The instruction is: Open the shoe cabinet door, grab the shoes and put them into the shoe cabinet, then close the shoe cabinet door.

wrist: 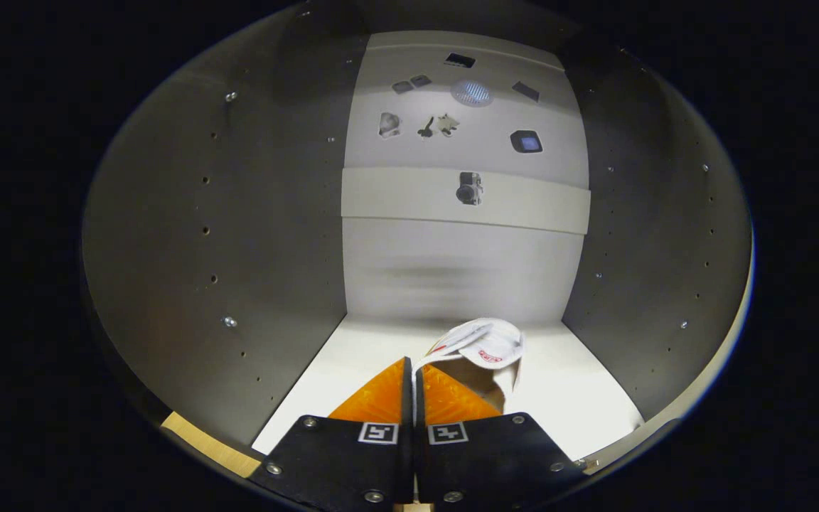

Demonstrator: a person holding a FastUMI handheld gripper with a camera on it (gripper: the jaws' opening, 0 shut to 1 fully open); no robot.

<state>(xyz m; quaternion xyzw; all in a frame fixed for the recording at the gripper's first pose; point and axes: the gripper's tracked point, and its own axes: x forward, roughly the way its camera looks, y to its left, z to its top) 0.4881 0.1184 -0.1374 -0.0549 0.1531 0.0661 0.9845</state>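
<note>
Gripper (413,377) w/ shoe (484,348) in cabinet (452,256)

The shoe (484,348) carried a small red mark on its tongue, too blurred to be read. Each finger (379,398) of the gripper (413,373) bore a square black-and-white coded marker, without letters or numbers.

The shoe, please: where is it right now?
The shoe is inside the cabinet, above its white floor, its edge pinched between the gripper's closed fingers.
</note>
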